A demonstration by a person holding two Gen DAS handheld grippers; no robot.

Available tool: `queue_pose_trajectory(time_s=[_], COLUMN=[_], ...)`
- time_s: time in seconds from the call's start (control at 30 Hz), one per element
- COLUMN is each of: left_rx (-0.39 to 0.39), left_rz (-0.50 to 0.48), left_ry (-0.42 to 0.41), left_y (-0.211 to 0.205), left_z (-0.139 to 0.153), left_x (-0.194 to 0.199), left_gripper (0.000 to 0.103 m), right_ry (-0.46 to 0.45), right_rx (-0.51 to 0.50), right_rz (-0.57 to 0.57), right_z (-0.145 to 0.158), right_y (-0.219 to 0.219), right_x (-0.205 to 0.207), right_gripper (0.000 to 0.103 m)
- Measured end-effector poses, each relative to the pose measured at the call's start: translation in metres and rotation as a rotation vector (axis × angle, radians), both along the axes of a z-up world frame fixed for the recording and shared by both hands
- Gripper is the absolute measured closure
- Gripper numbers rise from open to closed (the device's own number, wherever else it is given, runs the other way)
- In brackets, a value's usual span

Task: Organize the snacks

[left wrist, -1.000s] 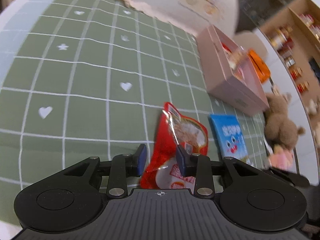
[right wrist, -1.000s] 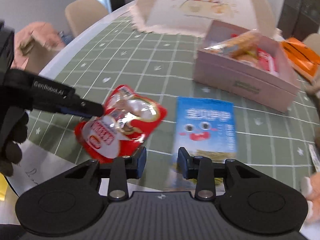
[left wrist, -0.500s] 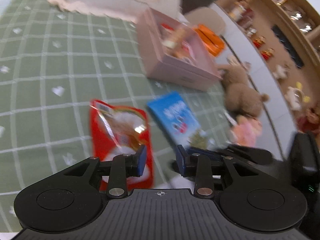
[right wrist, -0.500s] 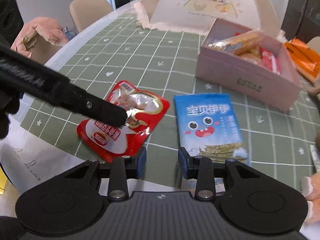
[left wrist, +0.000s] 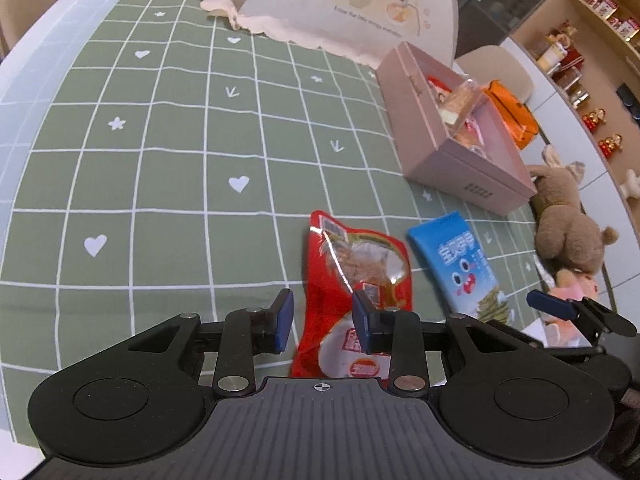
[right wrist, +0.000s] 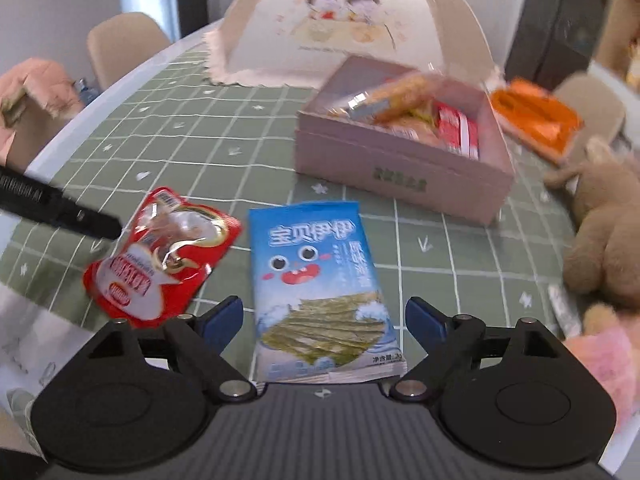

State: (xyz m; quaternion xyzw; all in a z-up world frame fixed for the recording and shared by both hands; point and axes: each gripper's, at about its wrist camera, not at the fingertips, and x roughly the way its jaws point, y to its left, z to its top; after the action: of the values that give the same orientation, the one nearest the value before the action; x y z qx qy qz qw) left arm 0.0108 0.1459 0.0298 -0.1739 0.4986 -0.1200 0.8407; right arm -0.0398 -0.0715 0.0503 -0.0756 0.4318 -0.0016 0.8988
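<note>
The blue packet (right wrist: 320, 292) lies flat on the tabletop (right wrist: 224, 136), just beside the red packet (right wrist: 160, 256) and short of the pink box (right wrist: 400, 176). The right tongs (right wrist: 324, 314) are spread wide astride its near end; the left tongs (left wrist: 322, 320) are parted over the red packet, clamping nothing. The blue packet is best pinched by its near edge, so that it is lifted clear, then carried into the box.
</note>
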Motion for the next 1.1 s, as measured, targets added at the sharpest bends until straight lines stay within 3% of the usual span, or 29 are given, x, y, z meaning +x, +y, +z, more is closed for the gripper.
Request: queue_pose_trajectory(time_s=[0.1,0.2,0.27,0.3,0.33,0.43,0.5,0.57,0.73,0.8,0.87,1.0,1.1], left_rx=[-0.010,-0.024,-0.038,-0.057,-0.077,-0.137,-0.214,-0.228,-0.352,-0.322,-0.273,-0.148,-0.135], left_rz=[0.003,0.005,0.021,0.035,0.047,0.051,0.005,-0.030,-0.216,-0.289,-0.299,-0.115,-0.004], left_ry=[0.000,-0.001,0.000,-0.003,-0.010,-0.013,0.021,0.014,-0.029,-0.057,-0.071,-0.062,-0.025], left_y=[-0.002,-0.001,0.001,0.004,0.007,0.011,0.010,0.006,-0.021,-0.037,-0.044,-0.020,0.005], left_z=[-0.005,-0.010,-0.014,-0.017,-0.018,-0.023,-0.027,-0.022,0.009,0.021,0.027,0.020,0.008], left_x=[0.001,0.003,0.004,0.004,0.004,0.003,0.005,0.003,-0.013,-0.018,-0.018,-0.007,0.002], left_gripper=[0.067,0.067,0.067,0.068,0.069,0.069,0.067,0.067,0.068,0.068,0.068,0.068,0.068], right_ry=[0.009,-0.019,-0.007,0.017,0.035,0.051,0.083,0.089,0.098,0.096,0.094,0.073,0.054], right_rx=[0.108,0.064,0.020,0.006,0.001,-0.012,0.007,0.009,0.043,0.039,0.029,0.037,0.053], right_rz=[0.006,0.083,0.138,0.159,0.171,0.185,0.193,0.191,0.183,0.175,0.152,0.132,0.132], right_z=[0.002,0.000,-0.007,-0.012,-0.017,-0.028,-0.031,-0.030,-0.022,-0.023,-0.023,-0.018,-0.012], right_y=[-0.001,0.024,0.042,0.050,0.056,0.065,0.066,0.062,0.045,0.040,0.033,0.029,0.035], right_x=[-0.001,-0.006,-0.006,-0.003,0.000,0.003,0.004,0.003,-0.007,-0.011,-0.013,-0.016,-0.015], right_gripper=[0.014,0.017,0.037,0.053,0.058,0.058,0.058,0.058,0.058,0.058,0.058,0.058,0.058])
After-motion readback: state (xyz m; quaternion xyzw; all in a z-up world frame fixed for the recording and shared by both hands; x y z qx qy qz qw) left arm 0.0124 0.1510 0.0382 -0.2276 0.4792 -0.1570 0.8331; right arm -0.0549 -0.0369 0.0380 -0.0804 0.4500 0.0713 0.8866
